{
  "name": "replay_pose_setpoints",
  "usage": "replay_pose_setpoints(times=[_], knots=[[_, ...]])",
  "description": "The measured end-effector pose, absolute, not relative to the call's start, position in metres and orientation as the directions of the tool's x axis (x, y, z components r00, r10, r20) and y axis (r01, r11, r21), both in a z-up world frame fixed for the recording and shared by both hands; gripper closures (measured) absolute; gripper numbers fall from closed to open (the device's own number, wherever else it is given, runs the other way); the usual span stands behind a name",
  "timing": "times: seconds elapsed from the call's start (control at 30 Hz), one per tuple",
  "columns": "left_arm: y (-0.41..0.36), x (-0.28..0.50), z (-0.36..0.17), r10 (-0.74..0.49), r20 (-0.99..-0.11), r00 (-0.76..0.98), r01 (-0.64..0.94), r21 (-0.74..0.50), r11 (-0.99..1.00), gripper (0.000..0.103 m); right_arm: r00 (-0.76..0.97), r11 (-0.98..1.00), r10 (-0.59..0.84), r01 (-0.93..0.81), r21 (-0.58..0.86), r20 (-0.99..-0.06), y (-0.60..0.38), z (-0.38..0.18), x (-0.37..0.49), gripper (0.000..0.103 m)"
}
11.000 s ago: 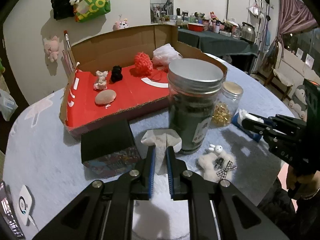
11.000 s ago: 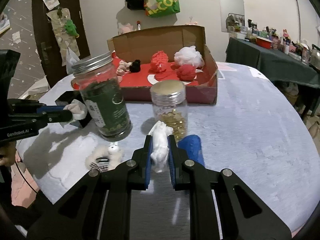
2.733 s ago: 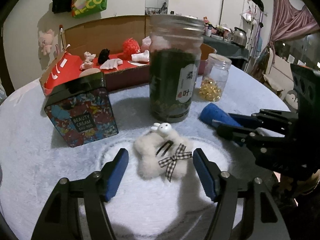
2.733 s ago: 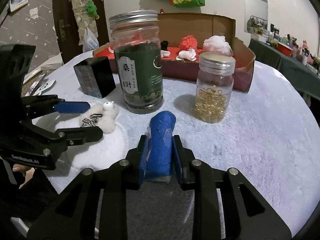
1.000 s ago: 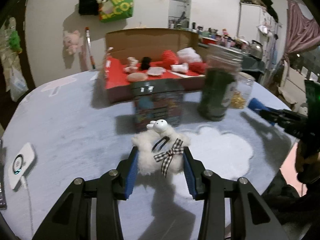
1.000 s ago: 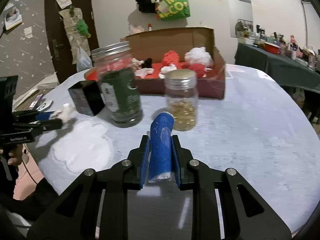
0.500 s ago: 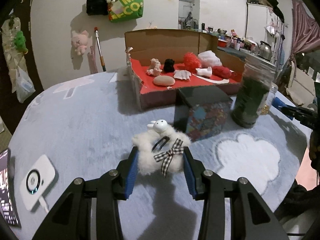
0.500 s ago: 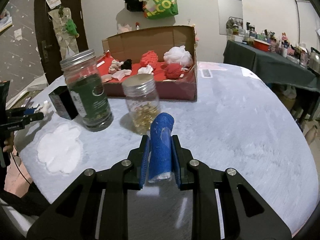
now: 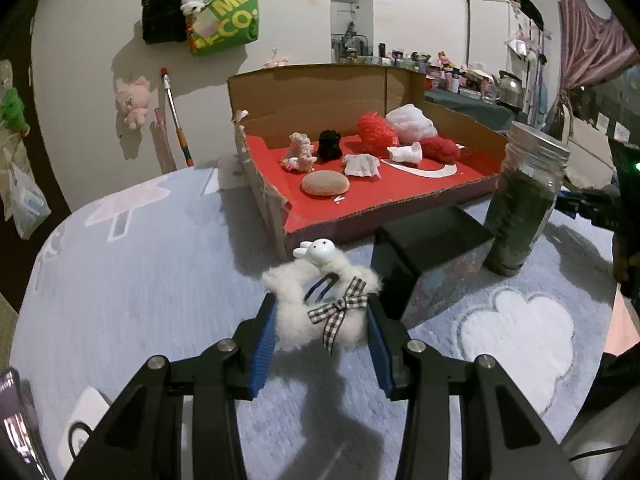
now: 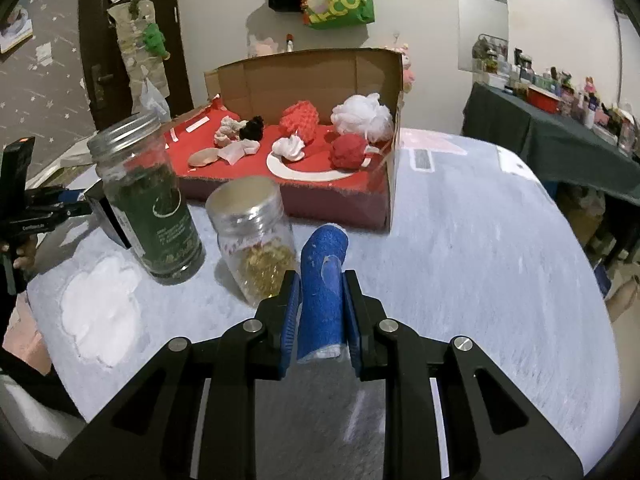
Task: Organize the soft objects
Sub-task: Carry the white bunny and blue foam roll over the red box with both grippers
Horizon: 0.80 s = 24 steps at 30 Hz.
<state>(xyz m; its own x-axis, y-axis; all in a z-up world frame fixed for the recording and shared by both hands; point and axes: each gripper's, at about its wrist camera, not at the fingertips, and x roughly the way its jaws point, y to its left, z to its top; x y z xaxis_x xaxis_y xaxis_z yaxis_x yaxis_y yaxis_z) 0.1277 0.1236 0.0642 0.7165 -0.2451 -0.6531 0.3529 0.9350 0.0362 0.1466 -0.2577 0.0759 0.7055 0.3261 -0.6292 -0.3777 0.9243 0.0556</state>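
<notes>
Behind the cluttered desk (image 9: 120, 288) stood the red-lined box (image 9: 400, 200); your left tool (image 9: 320, 332) pinched the fluffy white toy (image 9: 320, 308), your right tool (image 10: 320, 312) gripped the blue roll (image 10: 323, 280), its length aimed boxward, box straight ahead

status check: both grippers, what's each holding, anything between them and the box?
Left gripper shut on fluffy white bunny clip. Right gripper shut on blue roll. Red-lined box ahead; green jar, small gold-filled jar and black tin stand before it.
</notes>
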Motion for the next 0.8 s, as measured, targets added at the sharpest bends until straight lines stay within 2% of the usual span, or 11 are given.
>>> replay_pose_setpoints(times=[0.43,0.63,0.8], knots=[[0.122,0.147,0.09,-0.259,-0.633,0.729,0.4,0.087,0.912,0.059,0.693,0.896,0.37,-0.443,0.039,-0.619,-0.255,0.095,0.172,0.082],[0.113,0.164,0.104,-0.301,-0.628,0.718,0.435,0.066,0.898,0.059,0.68,0.877,0.406,-0.477,0.053,-0.61,-0.251,0.108,0.188,0.082],[0.093,0.191,0.11,-0.346,-0.661,0.665,0.489,0.035,0.872,0.059,0.635,0.85,0.447,-0.522,0.077,-0.63,-0.24,0.117,0.214,0.082]])
